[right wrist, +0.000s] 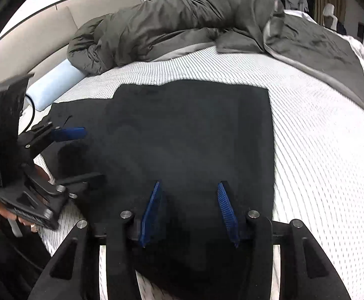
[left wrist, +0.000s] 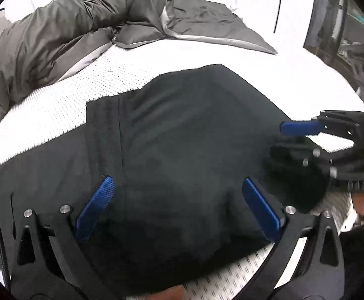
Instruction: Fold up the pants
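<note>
Black pants already folded to a block on the mattress. Left gripper spread wide, right gripper half-spread, both empty above pants. Next: pinch the pants' near edge evenly w/ both, fold toward the duvet.

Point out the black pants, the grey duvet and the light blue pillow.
black pants (right wrist: 194, 130): right wrist view, middle of the folded cloth.
grey duvet (right wrist: 172, 22): right wrist view, bunched middle.
light blue pillow (right wrist: 54, 85): right wrist view, its exposed face.
</note>
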{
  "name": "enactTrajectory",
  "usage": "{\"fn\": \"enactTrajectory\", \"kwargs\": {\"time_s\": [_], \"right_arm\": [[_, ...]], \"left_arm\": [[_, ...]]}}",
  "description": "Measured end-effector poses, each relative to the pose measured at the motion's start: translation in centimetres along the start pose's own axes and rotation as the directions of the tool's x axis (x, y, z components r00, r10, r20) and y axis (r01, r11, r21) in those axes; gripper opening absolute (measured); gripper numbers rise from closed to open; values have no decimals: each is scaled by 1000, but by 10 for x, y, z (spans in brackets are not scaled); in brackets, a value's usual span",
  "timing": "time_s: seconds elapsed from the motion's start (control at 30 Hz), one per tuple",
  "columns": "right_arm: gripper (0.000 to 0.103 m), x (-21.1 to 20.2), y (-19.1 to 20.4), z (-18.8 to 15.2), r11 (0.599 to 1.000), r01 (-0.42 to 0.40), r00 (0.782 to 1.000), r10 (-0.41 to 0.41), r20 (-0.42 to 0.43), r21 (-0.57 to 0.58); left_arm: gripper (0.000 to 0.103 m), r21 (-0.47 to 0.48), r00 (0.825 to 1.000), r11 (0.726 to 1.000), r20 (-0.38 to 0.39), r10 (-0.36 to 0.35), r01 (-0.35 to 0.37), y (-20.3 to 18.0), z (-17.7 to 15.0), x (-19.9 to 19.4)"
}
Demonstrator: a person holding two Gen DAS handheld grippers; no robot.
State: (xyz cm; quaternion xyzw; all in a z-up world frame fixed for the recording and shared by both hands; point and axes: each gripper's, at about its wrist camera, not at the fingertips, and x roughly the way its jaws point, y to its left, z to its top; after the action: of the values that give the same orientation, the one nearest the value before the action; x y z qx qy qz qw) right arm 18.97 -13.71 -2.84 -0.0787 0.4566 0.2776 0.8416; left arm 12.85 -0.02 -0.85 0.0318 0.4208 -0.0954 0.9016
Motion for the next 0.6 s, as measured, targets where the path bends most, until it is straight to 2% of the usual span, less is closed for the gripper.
{"fn": "enactTrajectory", "kwargs": {"time_s": [0.1,0.13,0.17,0.23,0.3,0.37,0.4,0.43,0.47,0.53,0.57,0.6], "right_arm": [[49,28,2,18,1000,-14,998,14,-63,0],[49,34,6,18,1000,6,996,-7,-92,-7],[49,45,4,17,997,64,990,-68,-124,-30],[48,50,-4,13,988,136,981,-145,-131,-75],[48,44,-18,10,989,136,982,-141,-126,-49],[48,34,-28,9,992,122,986,-123,-116,-20],[48,31,-30,8,994,110,988,-111,-110,-10],[49,27,-31,9,995,98,990,-96,-102,6],[49,23,-32,10,996,87,993,-84,-88,30],[49,17,-32,16,997,39,998,-35,-55,69],[49,14,-29,22,997,12,999,-9,-31,82],[49,14,-29,25,996,1,1000,0,-20,88]], "left_arm": [[96,-15,994,999,-103,37,-39,17,12,31],[96,-34,993,999,-112,36,-40,26,13,36],[96,-52,994,998,-108,20,-26,34,13,37],[96,-92,994,996,-105,-32,22,50,9,35],[96,-122,993,991,-94,-71,59,58,4,33],[94,-101,994,994,-101,-49,39,58,-1,30],[91,-93,994,995,-105,-44,34,57,-2,25],[82,-93,993,995,-103,-50,40,56,-1,20],[80,-97,994,994,-93,-50,41,56,0,12],[80,-107,998,993,-13,-56,54,57,8,-7],[79,-113,996,990,30,-81,84,57,14,-13],[78,-116,995,988,44,-95,99,57,18,-14]]}}
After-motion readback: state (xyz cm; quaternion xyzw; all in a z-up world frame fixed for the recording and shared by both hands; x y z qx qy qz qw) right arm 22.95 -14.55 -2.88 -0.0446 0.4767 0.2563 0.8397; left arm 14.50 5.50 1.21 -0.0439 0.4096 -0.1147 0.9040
